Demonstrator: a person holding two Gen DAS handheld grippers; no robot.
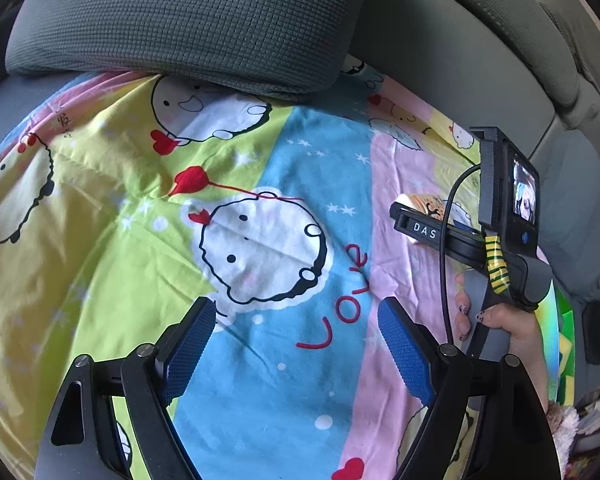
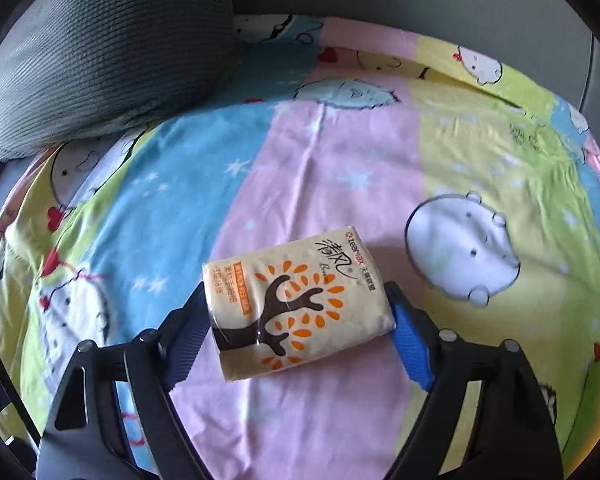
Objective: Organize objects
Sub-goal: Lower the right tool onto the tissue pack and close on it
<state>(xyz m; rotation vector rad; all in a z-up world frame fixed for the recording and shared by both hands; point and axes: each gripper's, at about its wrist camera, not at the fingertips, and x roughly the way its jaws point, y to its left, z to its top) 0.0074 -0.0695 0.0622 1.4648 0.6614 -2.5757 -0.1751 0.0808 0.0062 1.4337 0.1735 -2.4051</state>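
The left tongs (image 1: 296, 344) hover over the bed sheet (image 1: 260, 380), fingers spread wide apart with nothing between the blue pads (image 1: 190, 354); they point toward the grey pillow (image 1: 188, 24) at the sheet's far edge. The right tongs (image 2: 296, 316) are lower and straddle the tissue pack (image 2: 296, 304), one finger on each short side; the right pad (image 2: 410, 344) lies against the pack's end and the left finger meets the opposite end, but whether the pack is actually squeezed cannot be told. In the left wrist view the right tongs (image 1: 400, 212) appear side-on near the sheet's right edge, held by a hand (image 1: 500, 320) with dotted nail polish wrapped around the grey handle; a small screen unit and a black cable sit on top, and yellow-and-black tape binds the handle. The tissue pack (image 1: 428, 204) is cream-coloured soft plastic printed with a dark brown tree, orange leaves and dark lettering, lying flat and slightly askew on the pink stripe of the sheet, toward its near right part. The sheet has yellow, green, blue and pink stripes with white cartoon figures, red hearts and the word "Love"; it is creased. The grey pillow (image 2: 100, 48) overlaps the far left corner of the sheet. A grey upholstered surround runs behind the far and right edges.
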